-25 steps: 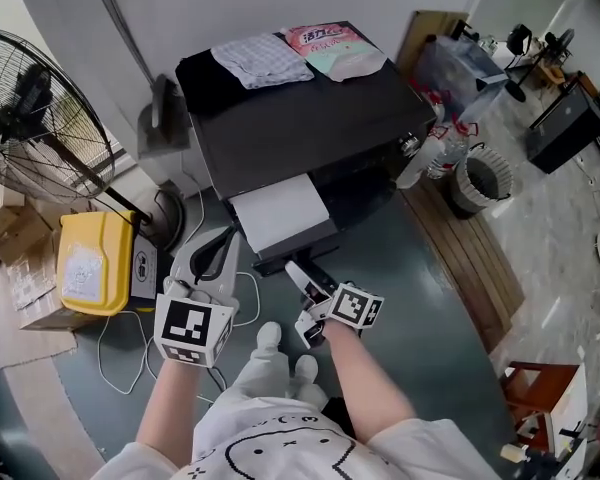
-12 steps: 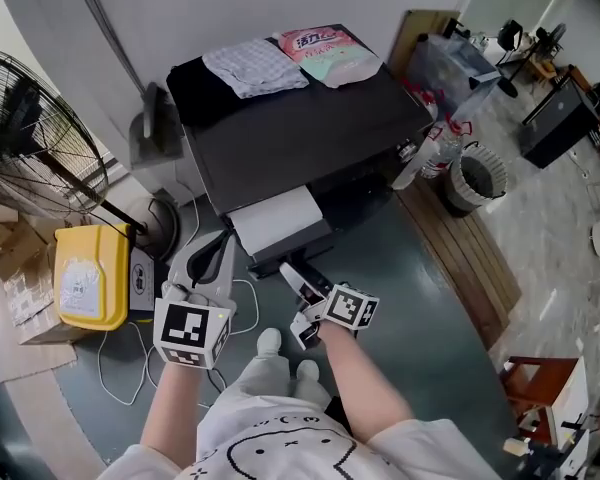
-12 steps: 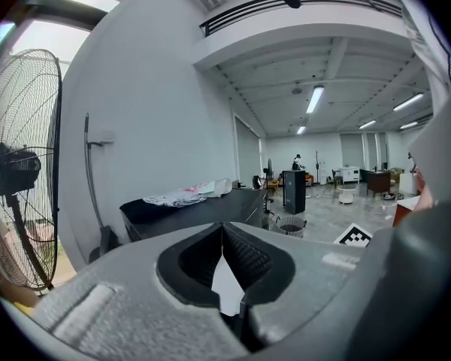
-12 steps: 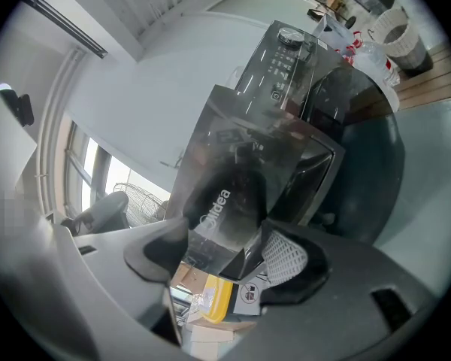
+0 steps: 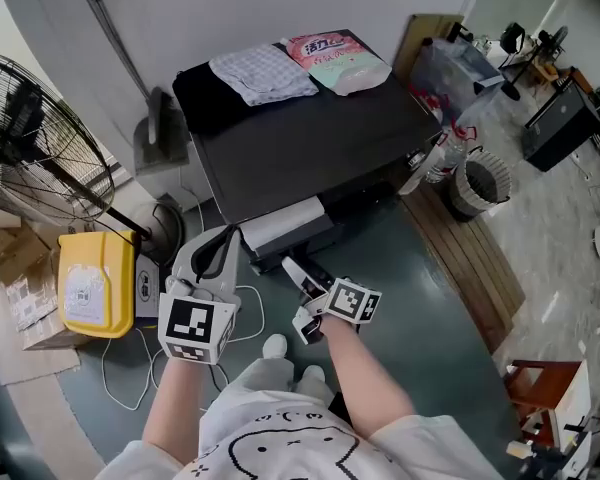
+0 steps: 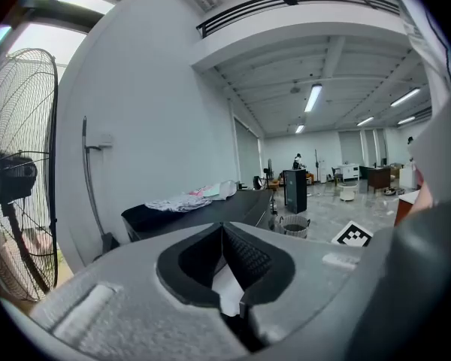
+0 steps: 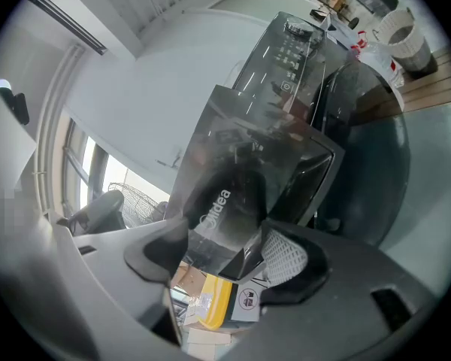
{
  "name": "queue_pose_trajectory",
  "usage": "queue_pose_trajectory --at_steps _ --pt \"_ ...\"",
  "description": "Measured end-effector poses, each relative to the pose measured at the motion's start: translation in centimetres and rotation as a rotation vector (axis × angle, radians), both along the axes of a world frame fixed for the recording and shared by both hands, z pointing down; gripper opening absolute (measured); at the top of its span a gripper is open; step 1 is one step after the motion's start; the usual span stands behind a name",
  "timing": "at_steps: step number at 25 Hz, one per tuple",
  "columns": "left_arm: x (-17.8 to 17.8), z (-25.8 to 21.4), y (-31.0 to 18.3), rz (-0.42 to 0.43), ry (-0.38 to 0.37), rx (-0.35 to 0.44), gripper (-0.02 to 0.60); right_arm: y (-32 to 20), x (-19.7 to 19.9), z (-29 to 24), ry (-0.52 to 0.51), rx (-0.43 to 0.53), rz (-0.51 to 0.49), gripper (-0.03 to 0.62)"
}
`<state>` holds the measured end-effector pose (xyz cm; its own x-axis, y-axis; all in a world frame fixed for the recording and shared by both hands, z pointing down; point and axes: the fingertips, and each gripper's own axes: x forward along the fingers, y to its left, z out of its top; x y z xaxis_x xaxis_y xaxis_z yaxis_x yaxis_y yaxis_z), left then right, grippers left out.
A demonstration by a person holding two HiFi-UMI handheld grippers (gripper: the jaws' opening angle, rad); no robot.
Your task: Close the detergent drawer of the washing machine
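A black washing machine stands in front of me. Its detergent drawer sticks out a short way, with a strip of white inside still showing. My right gripper is at the drawer's dark front. In the right gripper view the glossy front panel fills the gap between the jaws of my right gripper, which is shut on it. My left gripper hangs just left of the drawer, apart from it. In the left gripper view my left gripper is shut on nothing.
A checked cloth and a pink bag lie on the machine's top. A standing fan and a yellow container are at the left, with cables on the floor. A wooden board and a bin are at the right.
The drawer has slid well into the machine, so much less white shows. My right gripper has moved with it toward the machine. The left gripper has barely shifted.
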<state>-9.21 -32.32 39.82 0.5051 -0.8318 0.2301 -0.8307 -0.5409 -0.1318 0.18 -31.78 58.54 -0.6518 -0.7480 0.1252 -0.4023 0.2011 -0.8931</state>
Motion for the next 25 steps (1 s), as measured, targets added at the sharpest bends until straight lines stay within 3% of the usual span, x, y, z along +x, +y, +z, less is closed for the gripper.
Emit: queue_pose_trajectory --at_steps 25 --pt "-1.4 -0.6 -3.7 0.005 0.01 0.038 0.017 -2.7 -1.3 -0.2 0.007 0.022 0.0 0.287"
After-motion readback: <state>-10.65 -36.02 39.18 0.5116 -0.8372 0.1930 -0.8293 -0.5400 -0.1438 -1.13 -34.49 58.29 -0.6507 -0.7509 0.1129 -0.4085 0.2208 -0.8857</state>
